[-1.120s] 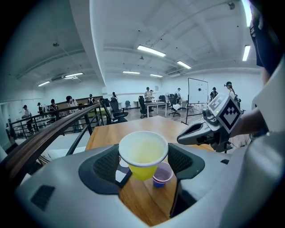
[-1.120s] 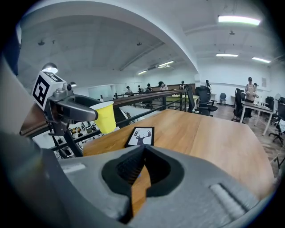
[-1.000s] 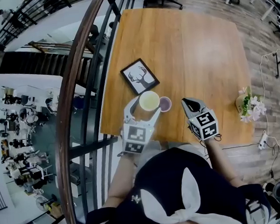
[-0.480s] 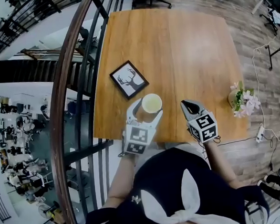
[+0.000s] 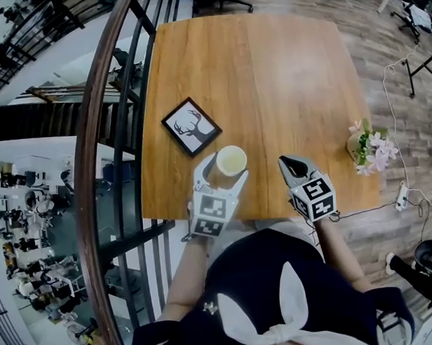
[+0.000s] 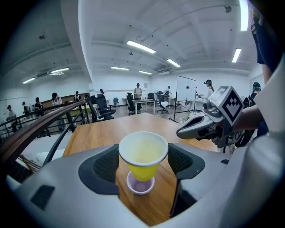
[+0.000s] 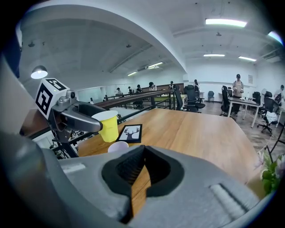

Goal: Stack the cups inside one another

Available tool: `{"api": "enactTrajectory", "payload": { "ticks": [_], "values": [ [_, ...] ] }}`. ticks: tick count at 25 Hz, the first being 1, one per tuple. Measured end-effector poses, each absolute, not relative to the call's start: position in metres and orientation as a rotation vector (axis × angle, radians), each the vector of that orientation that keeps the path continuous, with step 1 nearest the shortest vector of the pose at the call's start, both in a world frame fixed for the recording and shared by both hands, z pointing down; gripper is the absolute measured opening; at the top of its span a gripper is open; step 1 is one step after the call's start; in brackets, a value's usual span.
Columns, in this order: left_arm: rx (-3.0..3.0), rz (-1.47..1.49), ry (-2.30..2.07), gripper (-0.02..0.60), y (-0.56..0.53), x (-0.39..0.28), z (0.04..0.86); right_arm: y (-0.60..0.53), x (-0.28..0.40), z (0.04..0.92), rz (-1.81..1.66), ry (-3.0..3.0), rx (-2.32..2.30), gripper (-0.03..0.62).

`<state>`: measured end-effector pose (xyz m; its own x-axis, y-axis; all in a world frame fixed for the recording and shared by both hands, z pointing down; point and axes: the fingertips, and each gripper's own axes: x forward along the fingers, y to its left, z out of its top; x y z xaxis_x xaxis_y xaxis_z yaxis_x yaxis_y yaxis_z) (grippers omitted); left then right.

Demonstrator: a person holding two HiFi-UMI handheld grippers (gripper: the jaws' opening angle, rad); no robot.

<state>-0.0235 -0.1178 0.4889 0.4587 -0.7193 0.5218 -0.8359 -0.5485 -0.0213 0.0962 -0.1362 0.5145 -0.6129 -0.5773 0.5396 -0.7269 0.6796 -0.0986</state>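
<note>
Hanging just over the lilac cup [image 6: 140, 183] on the smooth wood table [image 5: 283, 75], the tapered yellow cup [image 5: 231, 159] is clamped in the left gripper [image 5: 222, 171]. The right gripper [image 5: 288, 163] is closed, empty. A deer picture [image 5: 191, 126] lies near; flowers [image 5: 367, 144] stand well apart.

navy top [image 5: 282, 274], white bow [image 5: 284, 303] — grey left gripper [image 5: 224, 169] and right gripper [image 5: 284, 160], black-white marker cubes [image 5: 208, 213].

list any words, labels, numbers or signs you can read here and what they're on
No readable text anywhere.
Framed picture: a deer silhouette only, no words.
Marker cubes: black-and-white square patterns, no letters or digits.
Yellow cup and purple cup: plain, no print.
</note>
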Motion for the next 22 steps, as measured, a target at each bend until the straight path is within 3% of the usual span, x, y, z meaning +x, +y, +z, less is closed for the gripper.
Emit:
{"api": "enactTrajectory", "payload": {
  "ticks": [22],
  "values": [
    [2.338, 0.72, -1.307, 0.357, -0.123, -0.03, 0.559, -0.124, 0.106, 0.515, 0.449, -2.385, 1.067, -0.002]
  ]
}}
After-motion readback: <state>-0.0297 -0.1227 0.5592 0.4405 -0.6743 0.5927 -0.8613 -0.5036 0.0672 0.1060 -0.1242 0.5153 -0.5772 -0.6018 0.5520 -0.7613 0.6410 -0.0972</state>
